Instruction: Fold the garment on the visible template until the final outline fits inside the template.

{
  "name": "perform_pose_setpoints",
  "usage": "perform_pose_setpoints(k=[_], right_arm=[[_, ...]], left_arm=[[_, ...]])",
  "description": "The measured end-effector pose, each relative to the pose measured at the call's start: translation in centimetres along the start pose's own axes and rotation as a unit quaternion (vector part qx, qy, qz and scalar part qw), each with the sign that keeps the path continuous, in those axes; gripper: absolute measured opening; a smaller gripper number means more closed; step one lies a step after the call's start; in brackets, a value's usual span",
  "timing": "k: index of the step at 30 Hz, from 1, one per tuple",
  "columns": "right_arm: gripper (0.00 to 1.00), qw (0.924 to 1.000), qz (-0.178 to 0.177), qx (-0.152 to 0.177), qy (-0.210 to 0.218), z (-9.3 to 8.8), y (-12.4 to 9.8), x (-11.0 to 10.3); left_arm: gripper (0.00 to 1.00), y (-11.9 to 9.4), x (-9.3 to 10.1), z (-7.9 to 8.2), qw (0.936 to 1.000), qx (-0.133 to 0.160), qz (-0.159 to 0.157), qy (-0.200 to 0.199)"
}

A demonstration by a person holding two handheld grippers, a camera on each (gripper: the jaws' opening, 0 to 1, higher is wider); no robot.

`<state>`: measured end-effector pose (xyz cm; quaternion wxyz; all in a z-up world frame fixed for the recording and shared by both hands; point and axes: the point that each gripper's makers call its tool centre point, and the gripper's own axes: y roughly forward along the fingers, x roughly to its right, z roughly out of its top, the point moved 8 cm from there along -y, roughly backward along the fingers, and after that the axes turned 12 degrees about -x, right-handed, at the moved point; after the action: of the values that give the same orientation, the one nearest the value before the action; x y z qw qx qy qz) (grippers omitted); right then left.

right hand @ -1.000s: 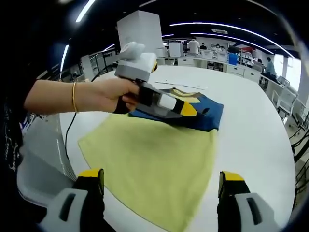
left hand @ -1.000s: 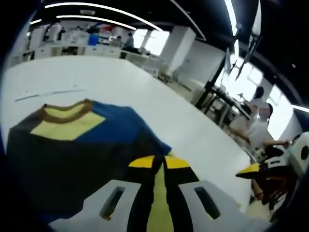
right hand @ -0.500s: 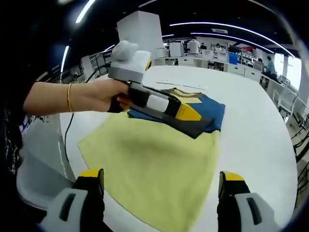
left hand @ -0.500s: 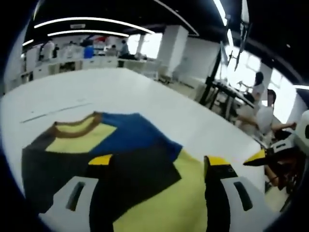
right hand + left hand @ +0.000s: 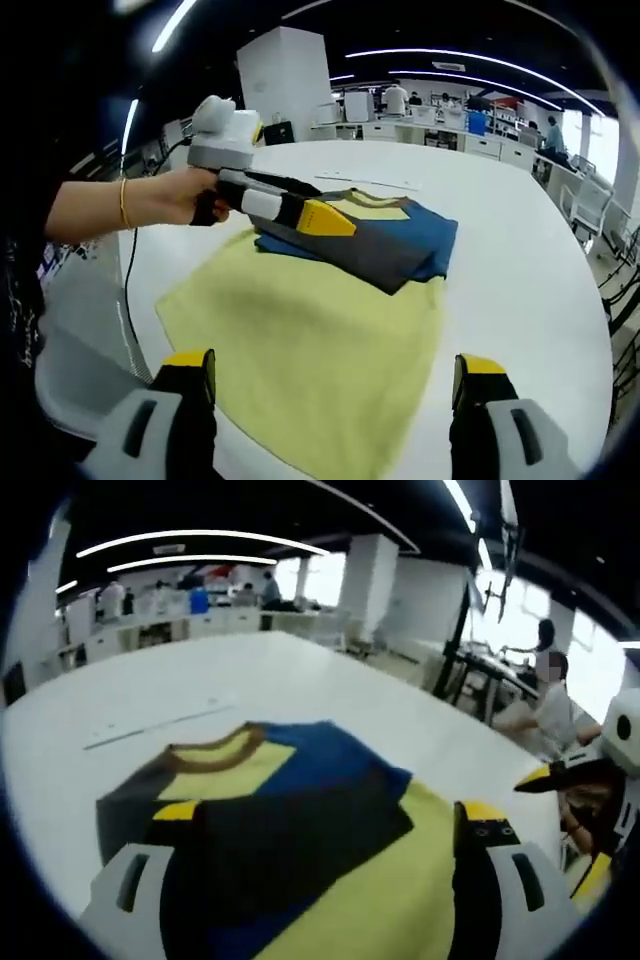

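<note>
**Both claws spread, garment folded small on yellow template**

Right gripper (image 5: 325, 400) nearest, jaws wide apart with nothing between, yellow-capped tips rising at the bottom of the right gripper view, lower bodies cut off by the frame edge. Just beyond, yellow template (image 5: 310, 340) spread flat on the white table (image 5: 520, 270). Farther on, folded garment (image 5: 375, 245) lying over the template's far part: dark grey panel on top, blue beneath, a yellow patch with brown collar at the far end. Whether its far edge stays inside the template or runs onto the table, hard to say, perhaps slightly over. Left gripper (image 5: 310, 212) hovering above the garment's near-left corner, gripped by a hand (image 5: 185, 195) with a bracelet; jaws overlapping from this angle, spread unreadable here.

In the left gripper view, left gripper (image 5: 325, 830) jaws well apart, empty, garment (image 5: 270, 810) below and between them, template (image 5: 390, 900) partly hidden behind the right-hand jaw. Background benches and people blurred.

Against a second ago: left jaws then pinched together on the garment's edge, now released and lifted away toward the hand's side; grey fold left lying flat. Right gripper unchanged, parted.
</note>
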<state>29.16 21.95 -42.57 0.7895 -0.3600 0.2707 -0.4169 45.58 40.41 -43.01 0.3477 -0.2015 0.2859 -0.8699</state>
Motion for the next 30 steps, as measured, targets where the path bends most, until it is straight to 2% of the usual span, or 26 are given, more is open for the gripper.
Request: perform_pose_setpoints(k=[4,10,20,25,30], right_arm=[[1.0,1.0,-0.002,-0.004,0.004,-0.3,-0.2,0.2],[1.0,0.9999,-0.001,-0.006,0.015,-0.4,-0.2,0.3],[0.99,0.9997,0.007,-0.015,0.015,-0.7,-0.4,0.1],[0.99,0.9996,0.008,-0.019,0.018,-1.2,-0.4,0.0],[0.99,0.9993,0.01,-0.028,0.021,-1.9,-0.2,-0.1]], left_arm=[[0.99,-1.7,-0.7,-0.9,0.9998,-0.008,0.005,0.015],[0.99,-3.7,-1.4,-2.0,0.9999,-0.014,0.004,0.007],[0.99,-7.6,-2.0,-4.8,0.9992,-0.03,0.011,0.025],[0.99,-9.2,-2.1,-6.0,0.9992,-0.031,0.011,0.023],[0.99,-10.4,-2.3,-7.6,0.9992,-0.033,0.023,-0.001]])
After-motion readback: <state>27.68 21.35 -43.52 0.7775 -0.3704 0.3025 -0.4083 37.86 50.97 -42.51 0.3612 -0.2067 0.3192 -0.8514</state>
